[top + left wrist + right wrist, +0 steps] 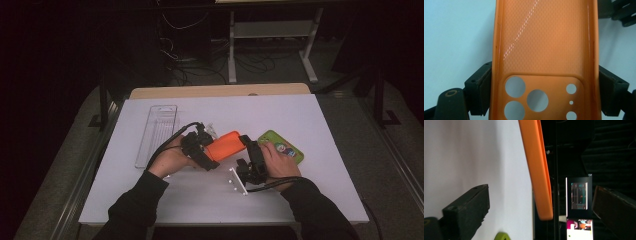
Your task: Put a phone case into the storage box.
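High view: table (320,125) lit evenly from above, room behind v. dark, soft overall w/ weak shadows. Left gripper view: sharp, bright; glare streak runs diagonally down the case (544,37). Right gripper view: white surface overexposed at left, jaws slightly soft, bg dim.

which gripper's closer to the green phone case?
Right. The right gripper sits beside the green phone case; the left gripper is farther off, clamped on the orange phone case.

Bare table (300,115) at upper right; clear tray (156,134) blocks left, green case (282,146) and white stand (238,182) crowd lower right.
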